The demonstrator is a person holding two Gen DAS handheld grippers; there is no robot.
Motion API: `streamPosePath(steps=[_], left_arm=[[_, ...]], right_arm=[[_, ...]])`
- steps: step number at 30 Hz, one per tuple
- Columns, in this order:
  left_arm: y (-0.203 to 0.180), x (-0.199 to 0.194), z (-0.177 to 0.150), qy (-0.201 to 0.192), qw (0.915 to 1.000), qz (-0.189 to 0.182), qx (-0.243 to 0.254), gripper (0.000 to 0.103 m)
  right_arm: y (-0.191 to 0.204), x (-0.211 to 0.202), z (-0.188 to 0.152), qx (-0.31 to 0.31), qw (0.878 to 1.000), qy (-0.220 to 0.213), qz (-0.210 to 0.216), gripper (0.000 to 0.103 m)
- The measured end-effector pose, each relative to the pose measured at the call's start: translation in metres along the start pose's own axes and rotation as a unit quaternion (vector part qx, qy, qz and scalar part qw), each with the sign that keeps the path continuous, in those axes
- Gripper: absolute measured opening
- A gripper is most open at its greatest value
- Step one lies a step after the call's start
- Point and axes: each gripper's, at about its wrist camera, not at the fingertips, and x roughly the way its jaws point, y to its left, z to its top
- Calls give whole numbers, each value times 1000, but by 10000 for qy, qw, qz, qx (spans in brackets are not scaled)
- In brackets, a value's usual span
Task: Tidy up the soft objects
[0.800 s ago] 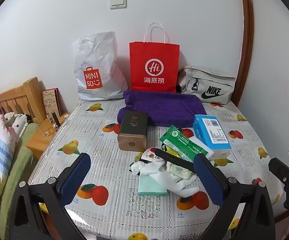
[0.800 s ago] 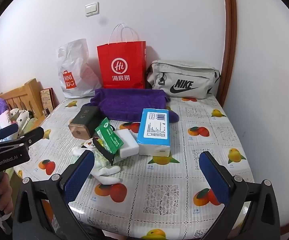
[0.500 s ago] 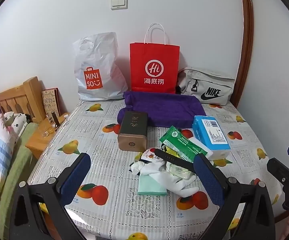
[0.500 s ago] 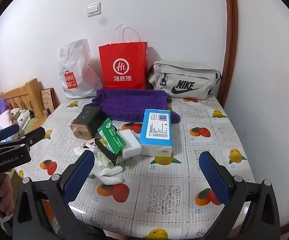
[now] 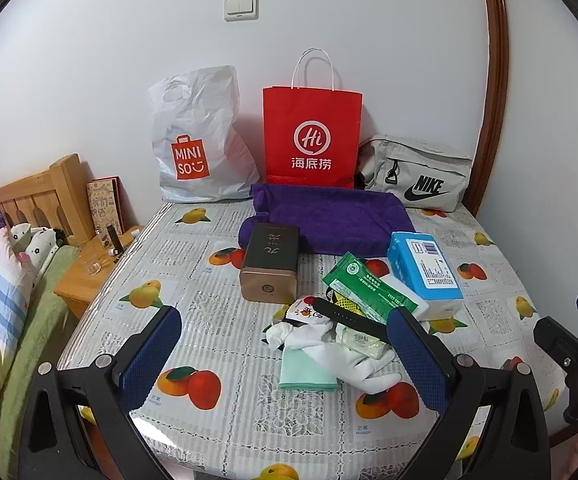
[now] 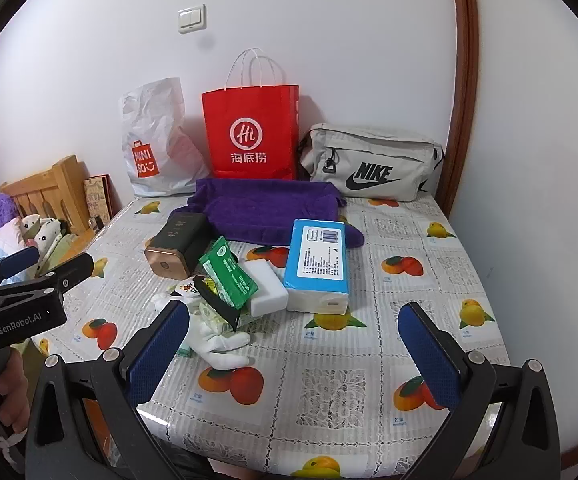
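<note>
currently both grippers, left (image 5: 285, 354) and right (image 6: 293, 344), are hovering wide open, gripping nothing. white socks (image 5: 341, 354) are lying on a mint cloth (image 5: 305, 372), touching a green wipes pack (image 5: 369, 286).

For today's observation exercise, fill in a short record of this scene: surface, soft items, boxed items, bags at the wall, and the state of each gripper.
surface: table with fruit-print cover
soft items: purple towel, white gloves, mint cloth
boxed items: dark tin, blue tissue pack
bags at wall: white Miniso bag, red paper bag, grey Nike bag
left gripper: jaws open, empty
right gripper: jaws open, empty
</note>
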Motion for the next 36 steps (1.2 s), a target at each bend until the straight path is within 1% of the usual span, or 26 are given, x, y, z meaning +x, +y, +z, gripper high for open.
streamPosePath(steps=[36], left_arm=[[5, 0, -4, -43, 10000, 68, 0, 103]], right_arm=[[0, 1, 5, 19, 10000, -10, 6, 103]])
